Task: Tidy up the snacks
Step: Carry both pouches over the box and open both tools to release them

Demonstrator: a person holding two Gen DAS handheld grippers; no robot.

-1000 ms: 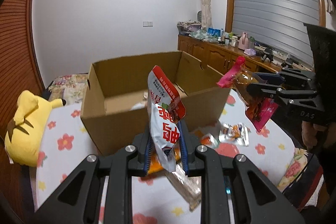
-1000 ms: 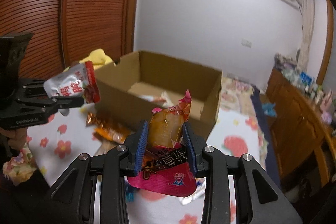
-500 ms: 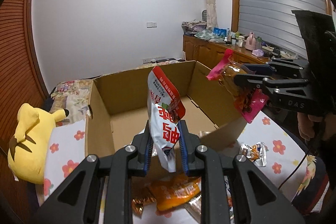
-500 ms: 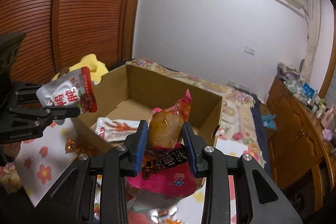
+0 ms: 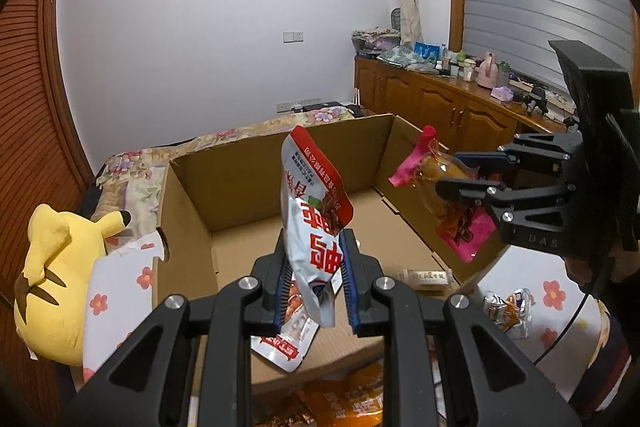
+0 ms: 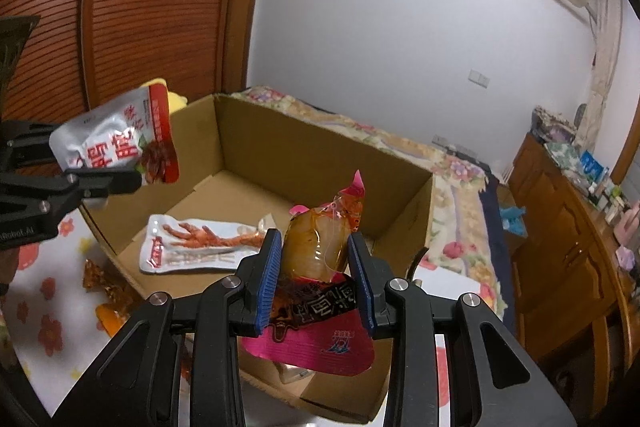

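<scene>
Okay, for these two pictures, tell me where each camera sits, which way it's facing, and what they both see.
Left wrist view: sits on the left gripper, looking forward and down into the cardboard box; its jaws pinch a white and red snack pouch; the right gripper shows at right.
Right wrist view: sits on the right gripper, facing the same box from the other side; its jaws clamp a pink-edged snack pack.
Shared: box, both held snacks, and the chicken-feet packet inside.
</scene>
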